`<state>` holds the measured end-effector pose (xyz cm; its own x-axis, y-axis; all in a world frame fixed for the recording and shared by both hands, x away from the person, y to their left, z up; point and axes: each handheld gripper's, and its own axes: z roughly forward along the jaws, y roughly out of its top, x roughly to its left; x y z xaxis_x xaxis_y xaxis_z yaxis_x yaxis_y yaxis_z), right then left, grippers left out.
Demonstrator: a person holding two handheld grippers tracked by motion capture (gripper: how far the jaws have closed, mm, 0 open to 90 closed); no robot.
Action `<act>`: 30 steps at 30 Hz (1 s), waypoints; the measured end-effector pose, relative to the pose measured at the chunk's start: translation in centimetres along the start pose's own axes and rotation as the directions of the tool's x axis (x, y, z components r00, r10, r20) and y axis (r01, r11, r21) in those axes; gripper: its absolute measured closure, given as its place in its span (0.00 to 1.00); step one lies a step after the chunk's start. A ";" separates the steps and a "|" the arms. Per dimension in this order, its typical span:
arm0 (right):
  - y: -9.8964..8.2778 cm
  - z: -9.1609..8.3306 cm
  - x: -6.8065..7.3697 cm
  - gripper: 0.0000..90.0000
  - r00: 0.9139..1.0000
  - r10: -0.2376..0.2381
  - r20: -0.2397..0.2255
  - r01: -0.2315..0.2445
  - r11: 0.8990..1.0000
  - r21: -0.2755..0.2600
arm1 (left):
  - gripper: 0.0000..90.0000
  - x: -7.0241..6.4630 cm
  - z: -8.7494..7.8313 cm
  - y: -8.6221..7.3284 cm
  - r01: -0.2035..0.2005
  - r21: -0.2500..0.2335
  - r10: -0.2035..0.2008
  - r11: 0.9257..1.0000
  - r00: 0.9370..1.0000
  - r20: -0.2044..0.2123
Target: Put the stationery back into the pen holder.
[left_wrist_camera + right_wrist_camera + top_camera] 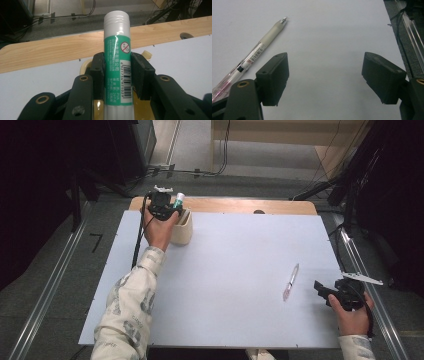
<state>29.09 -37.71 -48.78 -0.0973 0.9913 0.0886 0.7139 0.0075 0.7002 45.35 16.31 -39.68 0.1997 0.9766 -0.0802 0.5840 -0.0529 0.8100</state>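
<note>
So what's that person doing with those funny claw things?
The person holds a claw in each hand. The left claw is shut on a green glue stick, holding it upright just above a cream holder at the table's far left. The right claw rests open on the white table, with a pen lying beside it, untouched.

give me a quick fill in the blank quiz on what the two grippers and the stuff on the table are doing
1. The left gripper is shut on a green and white ____.
2. It holds that tube over the beige ____, near the table's far left.
3. The right gripper has its jaws ____.
4. The pen lies flat on the white ____.

Missing words: glue stick; holder; open; table.
</note>
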 end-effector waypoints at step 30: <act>0.0 0.0 0.0 0.23 1.000 0.005 0.001 -0.005 1.000 0.004 | 0.73 0.1 0.7 -1.0 0.005 -0.018 -0.004 1.000 1.000 0.013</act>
<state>29.05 -37.71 -48.80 -0.0935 0.9914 0.0916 0.7174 0.0033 0.6966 45.28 16.29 -40.87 0.2076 0.9739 -0.0914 0.5710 -0.0448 0.8197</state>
